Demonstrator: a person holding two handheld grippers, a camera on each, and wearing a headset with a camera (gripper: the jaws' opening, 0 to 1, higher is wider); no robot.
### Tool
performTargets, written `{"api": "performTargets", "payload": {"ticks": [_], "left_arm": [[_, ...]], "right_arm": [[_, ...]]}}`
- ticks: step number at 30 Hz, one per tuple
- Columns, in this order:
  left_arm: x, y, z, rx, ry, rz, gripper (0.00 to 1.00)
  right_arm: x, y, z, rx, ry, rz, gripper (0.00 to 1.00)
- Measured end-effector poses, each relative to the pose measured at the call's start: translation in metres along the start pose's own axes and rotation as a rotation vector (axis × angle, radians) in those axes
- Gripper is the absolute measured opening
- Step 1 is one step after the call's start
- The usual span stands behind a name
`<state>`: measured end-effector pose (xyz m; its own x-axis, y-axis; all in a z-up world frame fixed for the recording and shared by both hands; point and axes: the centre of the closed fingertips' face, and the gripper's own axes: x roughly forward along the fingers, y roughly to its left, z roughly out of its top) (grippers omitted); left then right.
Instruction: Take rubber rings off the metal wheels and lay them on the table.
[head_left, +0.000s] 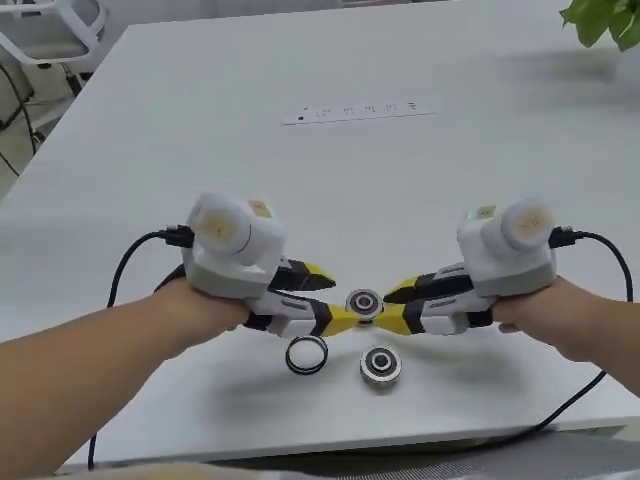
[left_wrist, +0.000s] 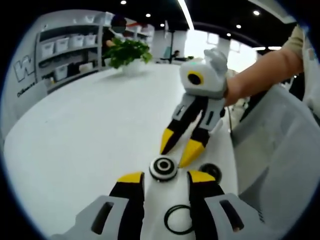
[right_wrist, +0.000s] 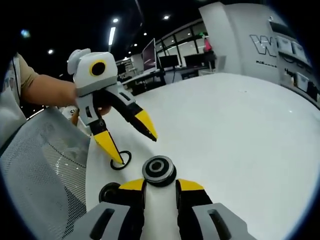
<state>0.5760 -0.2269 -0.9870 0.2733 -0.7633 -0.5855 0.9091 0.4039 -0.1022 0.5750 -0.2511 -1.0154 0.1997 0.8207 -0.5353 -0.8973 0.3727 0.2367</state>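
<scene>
Jaws of the left gripper (head_left: 335, 297) stand wide apart, as the right gripper view shows plainly. Those of the right gripper (head_left: 390, 305) are parted more narrowly. Neither pair is visibly clamped on anything.

The two grippers face each other tip to tip, low over the white table (head_left: 300, 160). A metal wheel (head_left: 363, 303) with a dark band around its rim sits right between the yellow tips. Whether it rests on the table, or whether any tip touches it, cannot be told.

The left hand (head_left: 205, 305) and the right hand (head_left: 545, 310) each wrap the rear of a gripper. The forearms come in from the bottom corners of the head view and angle inward, with the wrists roughly level.

Nearer the person, a loose black rubber ring (head_left: 306, 355) lies flat on the table below the left gripper's jaws. In the right gripper view the lower left tip overlaps it. Just beside the ring, to its right, a second wheel (head_left: 380, 365) lies flat on the table. A black cable (head_left: 125, 265) loops away from the left gripper.
</scene>
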Motion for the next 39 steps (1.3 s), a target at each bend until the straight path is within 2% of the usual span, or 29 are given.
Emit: {"api": "performTargets", "payload": {"ticks": [13, 16, 17, 18, 19, 25, 27, 28, 30, 39], "left_arm": [[0.02, -0.004, 0.001, 0.029, 0.023, -0.012, 0.25], [0.023, 0.0, -0.002, 0.022, 0.044, 0.011, 0.23], [0.024, -0.001, 0.001, 0.031, 0.029, 0.006, 0.22], [0.022, 0.0, -0.001, 0.018, 0.042, 0.013, 0.22], [0.022, 0.0, 0.0, 0.019, 0.035, 0.014, 0.21], [0.024, 0.004, 0.001, 0.063, 0.046, 0.054, 0.16], [0.025, 0.003, 0.002, 0.073, 0.045, 0.053, 0.15], [0.025, 0.001, -0.001, 0.066, 0.059, 0.048, 0.14], [0.026, 0.002, 0.003, 0.063, 0.039, 0.063, 0.14], [0.026, 0.001, 0.003, 0.044, 0.029, 0.085, 0.14]], "right_arm": [[-0.001, 0.004, 0.0, -0.024, 0.001, -0.001, 0.23], [-0.001, 0.002, 0.001, -0.018, -0.006, -0.005, 0.24], [-0.002, 0.003, 0.001, -0.019, -0.007, -0.007, 0.24], [-0.002, 0.003, 0.001, -0.018, -0.007, -0.007, 0.25], [-0.001, 0.003, 0.001, -0.017, -0.008, -0.007, 0.25], [-0.001, 0.006, 0.003, -0.028, -0.011, -0.006, 0.25], [0.0, 0.007, 0.003, -0.033, -0.01, -0.006, 0.25], [0.0, 0.008, 0.003, -0.039, -0.009, -0.006, 0.26], [0.002, 0.009, 0.003, -0.05, -0.003, -0.006, 0.26], [0.01, 0.001, 0.006, -0.128, 0.012, -0.031, 0.28]]}}
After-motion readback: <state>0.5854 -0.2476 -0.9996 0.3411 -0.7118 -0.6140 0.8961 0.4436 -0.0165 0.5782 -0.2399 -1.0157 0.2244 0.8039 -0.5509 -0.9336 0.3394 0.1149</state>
